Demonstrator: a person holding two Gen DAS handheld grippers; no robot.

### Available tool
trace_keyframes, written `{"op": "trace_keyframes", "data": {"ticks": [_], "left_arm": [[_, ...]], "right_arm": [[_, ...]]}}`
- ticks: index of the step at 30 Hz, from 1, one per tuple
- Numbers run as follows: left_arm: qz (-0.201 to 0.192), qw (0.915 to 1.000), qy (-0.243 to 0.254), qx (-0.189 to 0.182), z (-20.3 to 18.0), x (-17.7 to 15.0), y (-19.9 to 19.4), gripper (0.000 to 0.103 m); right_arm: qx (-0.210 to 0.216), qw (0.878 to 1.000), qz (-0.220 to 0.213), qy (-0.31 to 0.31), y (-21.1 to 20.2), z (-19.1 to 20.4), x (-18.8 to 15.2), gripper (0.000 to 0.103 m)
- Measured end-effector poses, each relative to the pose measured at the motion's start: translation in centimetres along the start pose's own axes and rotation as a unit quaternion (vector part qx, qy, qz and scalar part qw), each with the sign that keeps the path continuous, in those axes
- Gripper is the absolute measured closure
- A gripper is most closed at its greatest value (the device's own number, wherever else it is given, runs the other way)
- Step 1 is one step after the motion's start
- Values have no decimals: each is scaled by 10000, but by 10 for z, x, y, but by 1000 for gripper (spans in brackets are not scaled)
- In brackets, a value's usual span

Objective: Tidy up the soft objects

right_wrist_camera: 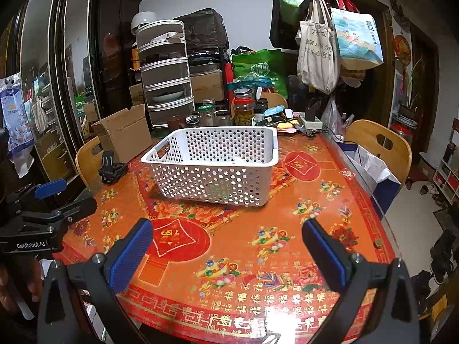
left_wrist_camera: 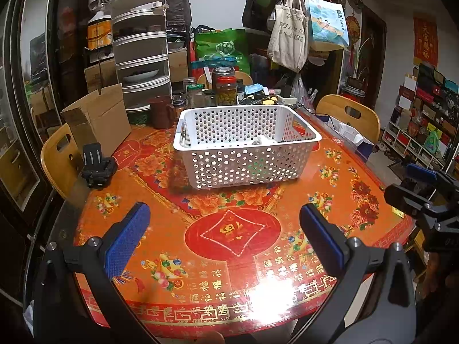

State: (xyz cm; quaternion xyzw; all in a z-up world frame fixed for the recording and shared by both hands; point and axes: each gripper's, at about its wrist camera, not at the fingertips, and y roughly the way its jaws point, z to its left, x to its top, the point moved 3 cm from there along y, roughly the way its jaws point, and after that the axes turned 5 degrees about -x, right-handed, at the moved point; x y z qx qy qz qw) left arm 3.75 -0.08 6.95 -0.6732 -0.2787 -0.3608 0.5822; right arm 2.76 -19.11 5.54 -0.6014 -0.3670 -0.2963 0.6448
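Observation:
A white perforated plastic basket (left_wrist_camera: 246, 154) stands on the red and orange round table (left_wrist_camera: 235, 238); it also shows in the right wrist view (right_wrist_camera: 212, 169). Some soft items (left_wrist_camera: 265, 140) lie low inside it, mostly hidden by the wall; I cannot tell what they are. My left gripper (left_wrist_camera: 225, 226) is open and empty above the table's near part, well short of the basket. My right gripper (right_wrist_camera: 226, 243) is open and empty, also short of the basket. The right gripper shows at the right edge of the left wrist view (left_wrist_camera: 421, 192).
A black phone holder (left_wrist_camera: 97, 166) sits at the table's left edge. An open cardboard box (left_wrist_camera: 97, 120), jars (left_wrist_camera: 226, 86) and a tiered food cover (left_wrist_camera: 140, 48) crowd the far side. Wooden chairs (left_wrist_camera: 347, 114) stand around the table. Bags (left_wrist_camera: 289, 34) hang behind.

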Motion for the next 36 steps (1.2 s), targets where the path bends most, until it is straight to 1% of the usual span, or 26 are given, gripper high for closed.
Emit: {"op": "trace_keyframes", "data": {"ticks": [31, 36], "left_arm": [[26, 10000, 37, -29, -1, -5, 2, 0], [18, 9999, 91, -92, -2, -7, 4, 0]], "right_arm": [[18, 10000, 19, 10, -1, 3, 0, 0], [38, 10000, 36, 22, 0, 8, -1, 0]]}}
